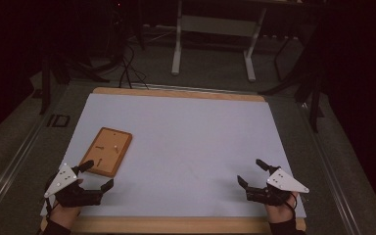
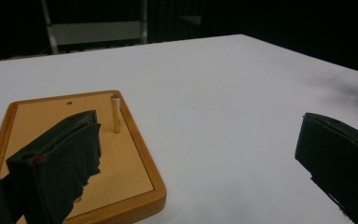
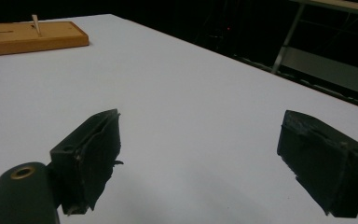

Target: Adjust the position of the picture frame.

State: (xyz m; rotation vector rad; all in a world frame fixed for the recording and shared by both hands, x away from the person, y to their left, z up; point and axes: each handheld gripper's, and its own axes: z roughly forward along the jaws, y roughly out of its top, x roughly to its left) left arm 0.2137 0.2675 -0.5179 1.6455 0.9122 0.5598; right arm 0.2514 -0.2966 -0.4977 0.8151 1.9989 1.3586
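A flat wooden board (image 1: 106, 151) lies on the white sheet at the left, with one thin peg (image 2: 115, 114) standing upright on it and a small hole near its far edge. My left gripper (image 1: 99, 174) rests at the board's near end, open, one jaw over the board and nothing between the jaws. Near the front right of the sheet my right gripper (image 1: 251, 172) stands open and holds nothing. From the right gripper view the board (image 3: 32, 36) sits far off at the upper left with its peg (image 3: 36, 24) up.
The white sheet (image 1: 191, 142) covers a wooden table (image 1: 186, 224) whose rim shows at front and back. Beyond the table stand a white frame on legs (image 1: 214, 34) and dark cables on the floor.
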